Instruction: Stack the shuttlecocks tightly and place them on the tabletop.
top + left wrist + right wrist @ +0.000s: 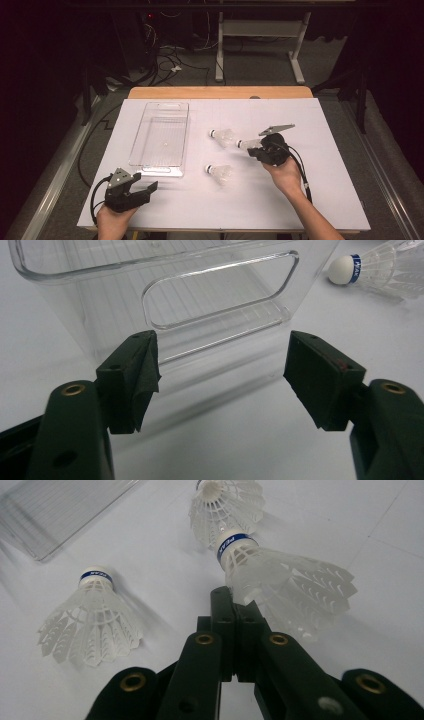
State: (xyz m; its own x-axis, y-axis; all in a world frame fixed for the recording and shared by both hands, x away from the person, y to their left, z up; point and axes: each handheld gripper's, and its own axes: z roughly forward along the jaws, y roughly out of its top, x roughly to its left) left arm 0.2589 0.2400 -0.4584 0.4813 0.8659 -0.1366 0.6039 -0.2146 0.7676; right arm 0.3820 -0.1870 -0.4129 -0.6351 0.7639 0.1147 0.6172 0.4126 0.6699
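Observation:
Three white shuttlecocks with blue-banded cork tips are on the white table. My right gripper [254, 149] [234, 599] is shut on the skirt edge of one shuttlecock [248, 144] [280, 582], low over the table right of centre. A second shuttlecock [223, 136] [227, 502] lies just beyond it. The third shuttlecock [220, 173] [95, 622] [380, 265] lies nearer the front. A clear plastic tray [165, 104] [75, 300] [55, 510] stands empty left of centre. My left gripper [149, 192] [222, 375] is open at the front left, pointing at the tray's near end wall, with nothing between its jaws.
The table's wooden far edge [220, 92] runs behind the white sheet. Beyond it are a dark floor with cables [165, 62] and a white desk frame [260, 30]. Bare white surface [330, 130] lies right of my right hand.

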